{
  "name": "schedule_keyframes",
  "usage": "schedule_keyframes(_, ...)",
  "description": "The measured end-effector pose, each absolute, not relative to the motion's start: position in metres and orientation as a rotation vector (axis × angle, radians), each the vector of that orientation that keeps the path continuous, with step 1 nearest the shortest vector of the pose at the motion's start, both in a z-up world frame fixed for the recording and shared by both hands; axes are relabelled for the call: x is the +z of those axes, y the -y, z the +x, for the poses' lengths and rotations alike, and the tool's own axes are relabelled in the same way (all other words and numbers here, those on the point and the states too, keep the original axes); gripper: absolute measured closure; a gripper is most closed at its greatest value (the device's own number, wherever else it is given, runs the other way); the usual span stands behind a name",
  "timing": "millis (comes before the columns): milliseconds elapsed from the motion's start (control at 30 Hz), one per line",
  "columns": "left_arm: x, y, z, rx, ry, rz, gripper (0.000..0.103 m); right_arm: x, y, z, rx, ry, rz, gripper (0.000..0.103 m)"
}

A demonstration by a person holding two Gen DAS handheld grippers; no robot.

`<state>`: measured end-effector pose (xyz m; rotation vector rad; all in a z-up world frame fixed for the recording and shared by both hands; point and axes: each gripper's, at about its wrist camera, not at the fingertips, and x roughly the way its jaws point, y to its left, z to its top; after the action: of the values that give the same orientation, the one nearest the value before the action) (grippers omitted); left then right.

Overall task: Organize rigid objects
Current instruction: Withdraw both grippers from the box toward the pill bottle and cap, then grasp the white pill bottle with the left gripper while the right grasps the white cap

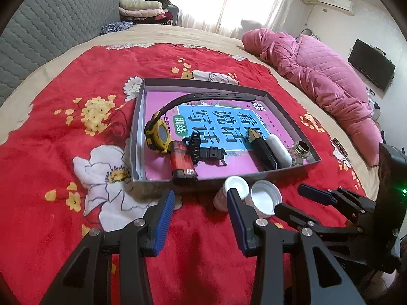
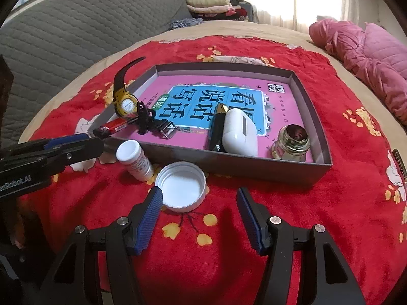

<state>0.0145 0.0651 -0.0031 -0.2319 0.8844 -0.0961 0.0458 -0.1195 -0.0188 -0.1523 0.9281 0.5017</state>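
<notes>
A grey cardboard tray (image 1: 203,81) on the red floral blanket is lined with a pink book. In it lie a yellow watch (image 1: 157,134), a red lighter (image 1: 182,162), a black clip (image 1: 209,152), a black and gold stick (image 1: 262,150), a white earbud case (image 1: 278,150) and a glass jar (image 1: 300,152). In front of the tray, a small white bottle (image 2: 134,160) lies beside a white cap (image 2: 182,185) with its hollow side up. My left gripper (image 1: 201,203) is open and empty, the bottle just past its right finger. My right gripper (image 2: 201,213) is open, with its left finger next to the cap.
Each gripper shows in the other's view: the right gripper (image 1: 290,199) beside the cap, the left gripper (image 2: 95,141) at the tray's near left corner. A pink quilted jacket (image 1: 318,76) lies far right, a grey headboard (image 2: 76,25) and folded clothes (image 2: 208,5) behind.
</notes>
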Motion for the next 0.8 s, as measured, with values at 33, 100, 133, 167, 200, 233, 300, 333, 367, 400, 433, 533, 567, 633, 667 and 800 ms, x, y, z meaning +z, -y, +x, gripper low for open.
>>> schedule_keyframes(33,-0.002,-0.066,0.011,-0.100,-0.881,-0.244,0.060,-0.019,0.119,0.046,0.503,-0.928,-0.153,0.040)
schedule_keyframes(100,0.000,-0.068,0.008,-0.115,-0.879,-0.263,0.060,-0.018,0.119,0.045,0.505,-0.926,-0.154,0.040)
schedule_keyframes(133,0.000,-0.068,0.006,-0.127,-0.878,-0.270,0.060,-0.019,0.119,0.045,0.508,-0.927,-0.153,0.040)
schedule_keyframes(167,0.001,-0.067,0.005,-0.138,-0.878,-0.273,0.060,-0.020,0.119,0.045,0.508,-0.931,-0.153,0.040)
schedule_keyframes(200,0.002,-0.065,0.004,-0.146,-0.877,-0.272,0.060,-0.021,0.119,0.045,0.506,-0.934,-0.153,0.040)
schedule_keyframes(233,0.002,-0.063,0.004,-0.162,-0.875,-0.268,0.060,-0.023,0.118,0.046,0.507,-0.940,-0.153,0.040)
schedule_keyframes(300,0.000,-0.057,0.005,-0.176,-0.881,-0.254,0.060,-0.027,0.117,0.045,0.511,-0.945,-0.157,0.040)
schedule_keyframes(333,-0.002,-0.053,0.006,-0.183,-0.888,-0.243,0.060,-0.028,0.115,0.044,0.515,-0.946,-0.163,0.040)
schedule_keyframes(367,-0.004,-0.049,0.007,-0.190,-0.897,-0.234,0.060,-0.030,0.113,0.044,0.520,-0.947,-0.170,0.040)
schedule_keyframes(400,-0.007,-0.046,0.008,-0.199,-0.906,-0.228,0.060,-0.032,0.111,0.043,0.525,-0.949,-0.175,0.040)
schedule_keyframes(433,-0.008,-0.044,0.008,-0.204,-0.911,-0.225,0.061,-0.033,0.111,0.044,0.530,-0.950,-0.177,0.040)
schedule_keyframes(533,-0.015,-0.040,0.010,-0.215,-0.926,-0.228,0.060,-0.036,0.107,0.044,0.539,-0.946,-0.184,0.040)
schedule_keyframes(567,-0.017,-0.039,0.011,-0.214,-0.926,-0.233,0.060,-0.038,0.107,0.044,0.541,-0.946,-0.185,0.040)
schedule_keyframes(633,-0.020,-0.040,0.014,-0.218,-0.930,-0.250,0.061,-0.040,0.106,0.045,0.541,-0.949,-0.185,0.040)
schedule_keyframes(667,-0.021,-0.040,0.015,-0.221,-0.929,-0.261,0.061,-0.042,0.105,0.046,0.542,-0.951,-0.184,0.040)
schedule_keyframes(800,-0.028,-0.038,0.022,-0.211,-0.935,-0.268,0.061,-0.045,0.105,0.049,0.540,-0.948,-0.181,0.040)
